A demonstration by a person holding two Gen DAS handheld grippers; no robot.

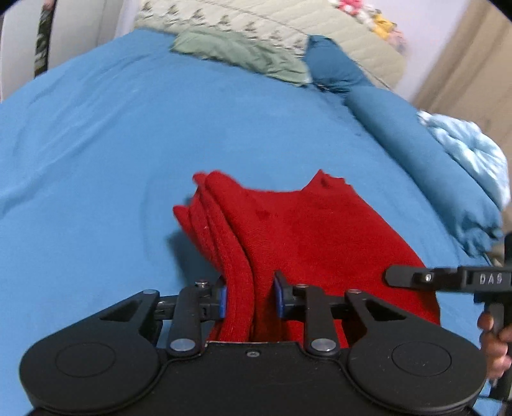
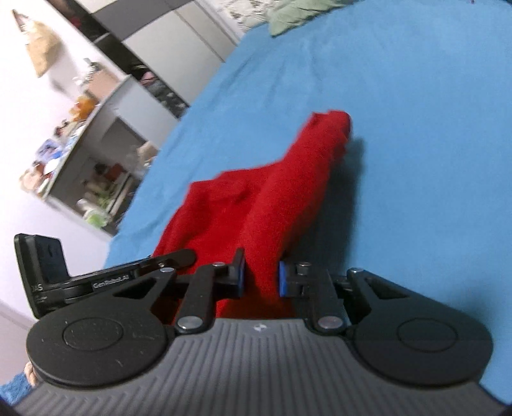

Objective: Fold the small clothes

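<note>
A red knit garment lies bunched in layers on the blue bed sheet. My left gripper is shut on a thick folded edge of it, with blue pads on both sides of the cloth. In the right wrist view the same red garment stretches away from me, and my right gripper is shut on its near edge. The right gripper's black body shows at the right edge of the left wrist view.
A green cloth and a quilted beige cover lie at the far end of the bed. Dark blue pillows and a light blue blanket lie to the right. A cluttered grey shelf stands left of the bed.
</note>
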